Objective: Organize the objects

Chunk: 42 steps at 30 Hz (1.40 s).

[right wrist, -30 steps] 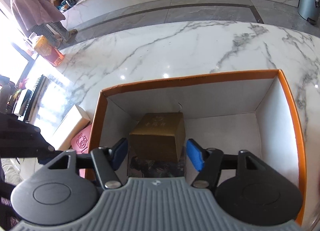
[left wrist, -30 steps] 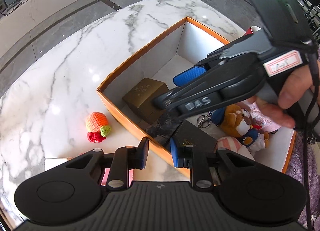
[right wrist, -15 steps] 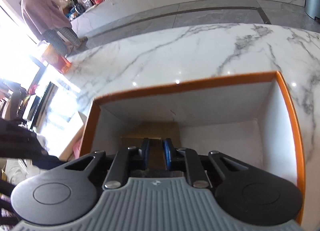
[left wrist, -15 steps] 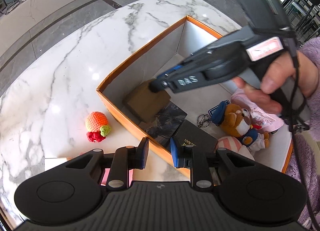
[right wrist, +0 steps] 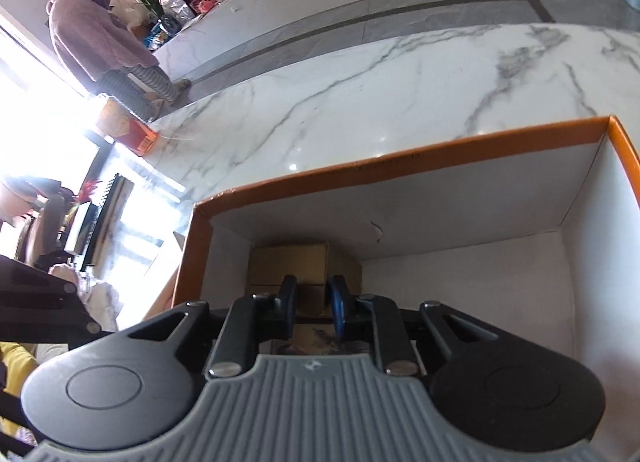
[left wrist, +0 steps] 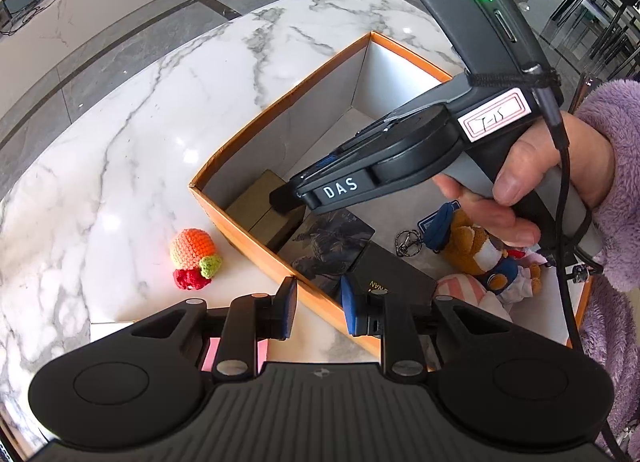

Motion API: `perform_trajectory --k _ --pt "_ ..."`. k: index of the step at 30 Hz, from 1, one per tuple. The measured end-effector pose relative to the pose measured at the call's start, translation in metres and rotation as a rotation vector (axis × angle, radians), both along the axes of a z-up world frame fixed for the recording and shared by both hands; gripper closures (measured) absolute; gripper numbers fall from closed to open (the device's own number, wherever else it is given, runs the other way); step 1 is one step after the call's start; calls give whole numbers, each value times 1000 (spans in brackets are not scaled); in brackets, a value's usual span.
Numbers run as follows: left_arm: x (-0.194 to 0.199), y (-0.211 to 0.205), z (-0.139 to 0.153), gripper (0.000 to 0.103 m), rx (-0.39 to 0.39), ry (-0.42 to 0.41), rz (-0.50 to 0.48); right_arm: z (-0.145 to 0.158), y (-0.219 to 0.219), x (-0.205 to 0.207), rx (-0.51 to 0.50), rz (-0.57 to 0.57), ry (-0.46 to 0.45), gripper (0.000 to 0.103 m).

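Observation:
An orange box [left wrist: 280,110] with white inner walls stands on the marble table. A gold box [left wrist: 256,206] sits in its near-left corner. My right gripper [left wrist: 282,200], held by a hand [left wrist: 540,170], points down with its tip against the gold box's top. In the right wrist view the right gripper [right wrist: 312,298] has a narrow gap, its jaws are opening, and only the gold box [right wrist: 288,266] shows behind them, nothing clamped. My left gripper [left wrist: 319,310] hovers over the box's near wall, its jaws narrowly apart and holding nothing.
Inside the box lie a dark picture card [left wrist: 328,242], a black box [left wrist: 396,282], a keychain [left wrist: 408,242] and a bear plush [left wrist: 476,250]. A crochet orange fruit [left wrist: 194,252] lies on the table outside. A person [right wrist: 100,42] stands far off.
The right gripper's jaws went from wide beside the gold box to nearly together, then parted slightly. It reached lower into the corner, and the gold box shifted toward that corner. The left gripper stayed put.

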State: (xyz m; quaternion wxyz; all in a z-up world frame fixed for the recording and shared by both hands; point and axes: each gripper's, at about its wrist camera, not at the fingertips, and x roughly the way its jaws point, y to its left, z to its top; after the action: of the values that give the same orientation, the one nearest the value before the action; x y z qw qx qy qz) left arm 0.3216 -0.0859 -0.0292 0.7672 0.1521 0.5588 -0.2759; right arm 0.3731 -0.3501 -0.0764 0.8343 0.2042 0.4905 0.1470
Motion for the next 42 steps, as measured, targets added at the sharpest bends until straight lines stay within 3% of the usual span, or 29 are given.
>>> perform_trajectory --k 4,10,17,21,25,29,31,34,39,42 --pt "0 1 -1 76 -15 -17 19 5 -1 -11 -14 -43 -11 81" --pt "-16 0 -3 74 -22 -43 65 24 8 -72 -78 -94 -37 77" --pt "-75 4 9 56 -103 -127 207 52 15 -155 -330 -92 -149 74" --pt "-111 6 8 49 -183 -113 300 64 2 -201 -450 -156 -186 62" --pt "-143 7 7 46 -239 -112 375 66 -3 -244 -583 -231 -209 50" --pt "-163 2 2 45 -237 -125 404 61 -12 -271 -651 -320 -214 48" --pt "-168 1 -4 47 -232 -105 427 54 -19 -277 -632 -353 -186 49" --pt "-176 -1 -8 67 -259 -79 422 43 -25 -283 -607 -382 -158 52" --pt "-187 -10 -6 85 -245 -112 394 44 -24 -288 -608 -426 -174 63" --pt "-188 -11 -5 87 -215 -134 398 47 -23 -289 -611 -433 -167 71"
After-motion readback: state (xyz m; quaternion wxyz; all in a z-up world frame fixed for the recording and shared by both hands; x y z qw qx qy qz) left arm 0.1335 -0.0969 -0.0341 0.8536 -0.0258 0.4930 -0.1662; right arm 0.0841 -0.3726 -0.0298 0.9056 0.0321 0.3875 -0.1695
